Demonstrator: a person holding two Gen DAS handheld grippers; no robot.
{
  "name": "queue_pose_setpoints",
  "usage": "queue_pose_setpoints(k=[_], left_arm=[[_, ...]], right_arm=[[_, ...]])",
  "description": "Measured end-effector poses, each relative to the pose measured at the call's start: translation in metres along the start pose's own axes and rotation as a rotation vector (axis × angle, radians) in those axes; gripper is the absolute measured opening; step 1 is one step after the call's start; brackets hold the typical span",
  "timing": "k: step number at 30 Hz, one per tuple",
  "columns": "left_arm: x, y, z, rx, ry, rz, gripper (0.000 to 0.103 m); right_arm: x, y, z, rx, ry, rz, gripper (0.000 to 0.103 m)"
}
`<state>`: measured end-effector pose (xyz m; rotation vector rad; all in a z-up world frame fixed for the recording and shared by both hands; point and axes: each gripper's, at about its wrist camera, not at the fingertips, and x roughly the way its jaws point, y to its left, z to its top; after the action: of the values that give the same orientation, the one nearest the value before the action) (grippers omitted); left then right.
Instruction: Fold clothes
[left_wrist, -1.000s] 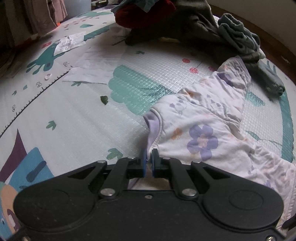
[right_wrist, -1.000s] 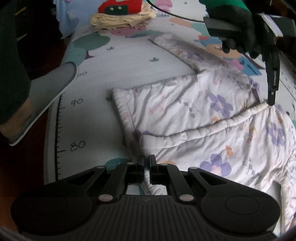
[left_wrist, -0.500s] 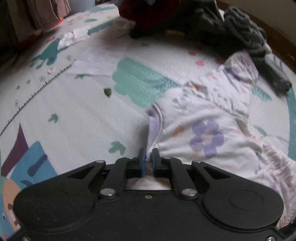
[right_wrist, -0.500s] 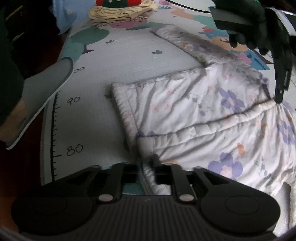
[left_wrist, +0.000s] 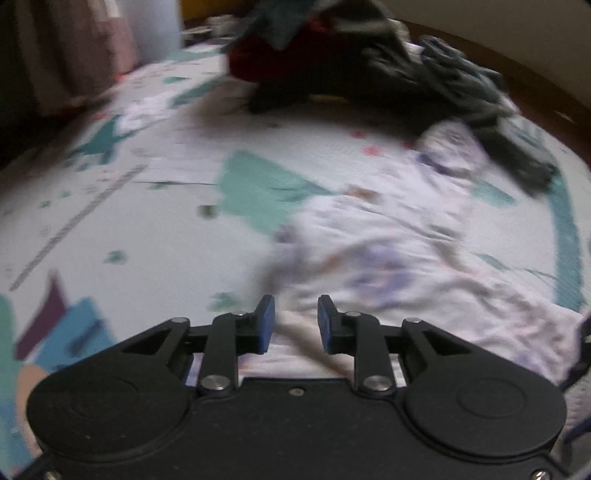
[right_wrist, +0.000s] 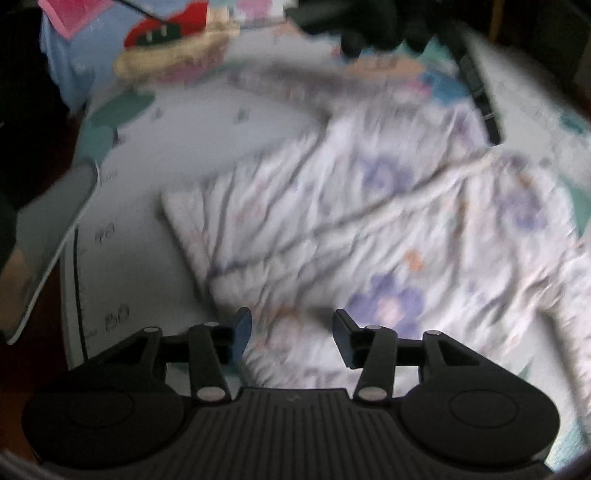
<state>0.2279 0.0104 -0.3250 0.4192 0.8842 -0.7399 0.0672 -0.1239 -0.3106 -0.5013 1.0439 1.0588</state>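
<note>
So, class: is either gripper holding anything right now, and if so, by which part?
Nothing is held. The left gripper and right gripper both have jaws opening, pads clear of the floral garment, whose edge lies loose between them on the play mat.

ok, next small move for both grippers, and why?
Probably lift both clear. The jaws of the left gripper and right gripper are opening, pads off the floral garment, which lies folded on the mat.
</note>
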Motion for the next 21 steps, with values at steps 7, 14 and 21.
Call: queue_pose_setpoints(k=[7, 14, 21], left_arm=[[0.010, -0.020, -0.009, 0.067, 0.039, -0.009, 0.024], [0.009, -0.006, 0.029, -0.040, -0.090, 0.034, 0.024], [0.042, -0.033, 0.032, 0.047, 0.008, 0.054, 0.024]], right_arm=[[-0.017, -0.013, -0.002, -0.001, -0.043, 0.031, 0.053], [-0.035, -0.090, 0.019, 0.055, -0.189, -0.309, 0.053], [-0.008, -0.165, 0.014, 0.186, -0.013, -0.327, 0.061]])
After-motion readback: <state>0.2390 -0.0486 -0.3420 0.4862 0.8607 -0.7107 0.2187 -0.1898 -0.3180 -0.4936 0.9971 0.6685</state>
